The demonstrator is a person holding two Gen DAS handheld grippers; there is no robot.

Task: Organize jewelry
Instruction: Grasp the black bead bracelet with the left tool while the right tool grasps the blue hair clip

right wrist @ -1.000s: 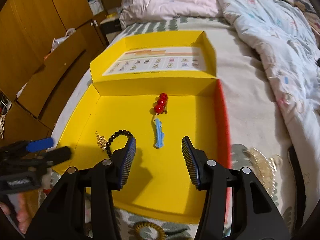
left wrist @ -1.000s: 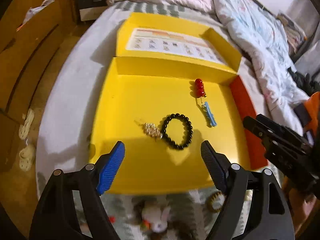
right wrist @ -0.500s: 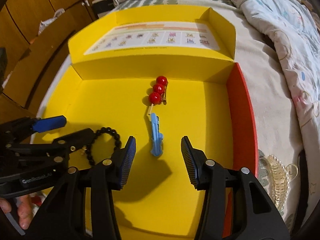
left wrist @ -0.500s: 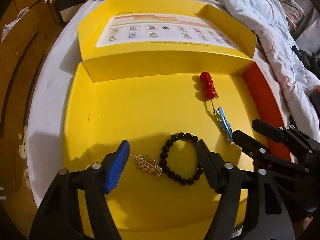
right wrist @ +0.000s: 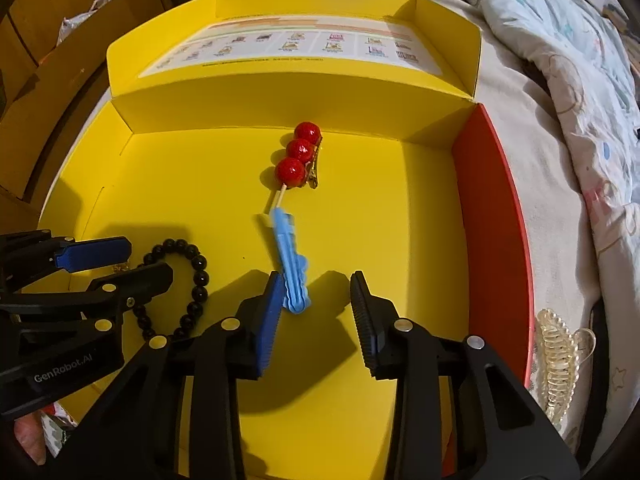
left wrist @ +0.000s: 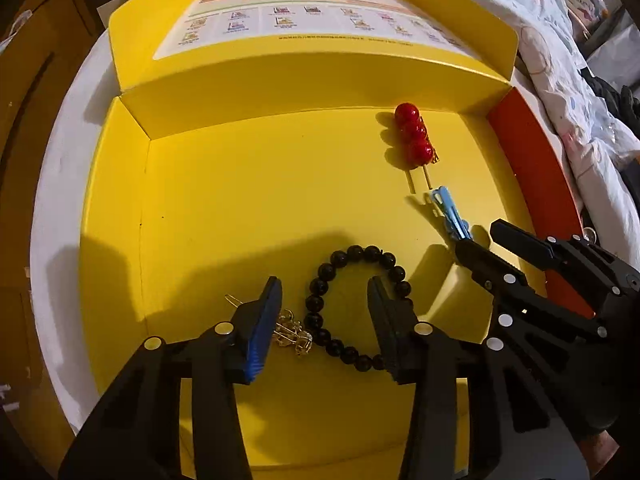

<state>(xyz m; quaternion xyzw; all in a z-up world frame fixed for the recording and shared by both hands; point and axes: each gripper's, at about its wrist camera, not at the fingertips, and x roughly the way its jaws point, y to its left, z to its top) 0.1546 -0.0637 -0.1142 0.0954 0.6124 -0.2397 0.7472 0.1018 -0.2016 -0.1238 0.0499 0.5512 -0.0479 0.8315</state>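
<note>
A black bead bracelet [left wrist: 320, 280] lies on the floor of the yellow box [left wrist: 240, 180], with a small gold trinket [left wrist: 292, 334] touching its left side. My left gripper [left wrist: 324, 312] points down over them. Its jaws are closing, with the bracelet's left half and the trinket between them and no pad pressing. A blue hair clip [right wrist: 290, 268] lies further right, below a hairpin with three red beads [right wrist: 298, 156]. My right gripper [right wrist: 316, 300] is closing around the clip's near end. The clip sits close to the left pad and the right pad stands apart.
The box has a red right wall [right wrist: 492, 220] and an opened lid with a printed sheet [right wrist: 300, 44] at the back. A clear hair claw [right wrist: 560, 356] lies on the bed beside the box. Rumpled bedding [right wrist: 560, 60] is at the right, and wooden furniture [right wrist: 36, 40] at the left.
Both grippers have sunk into the box and their jaws have narrowed. The left now straddles the bracelet and trinket. The right has come down over the blue clip's near end.
</note>
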